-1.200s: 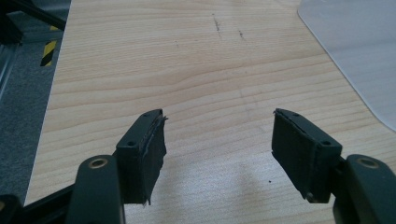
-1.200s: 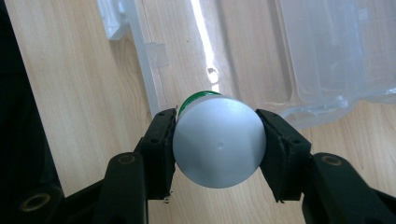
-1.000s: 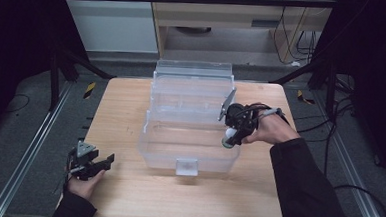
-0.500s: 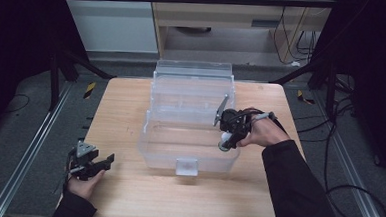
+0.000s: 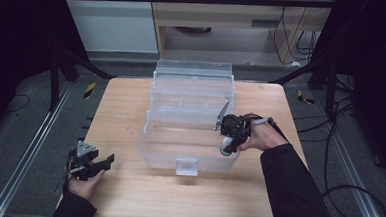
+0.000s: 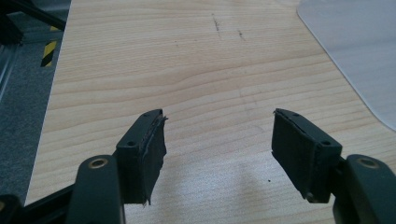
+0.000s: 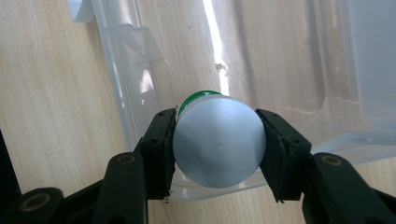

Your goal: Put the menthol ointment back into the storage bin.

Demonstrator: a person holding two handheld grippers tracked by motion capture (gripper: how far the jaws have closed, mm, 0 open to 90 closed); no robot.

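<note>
The small round can with a silver metal end and green label [image 7: 218,144] looks stiff, smooth and light, probably slippery on its curved wall, so a squeeze across the middle of its sides suits it. The right gripper [image 7: 218,148] clamps it so, over the front right corner of the clear plastic storage box [image 5: 189,138]. Left of that box, well apart, the left gripper [image 6: 218,140] hangs with jaws wide and empty above the pale wooden table [image 6: 187,70].

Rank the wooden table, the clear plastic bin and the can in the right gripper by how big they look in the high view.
1. wooden table, largest.
2. clear plastic bin.
3. can, smallest, held in the right gripper at the bin's near right corner.
</note>
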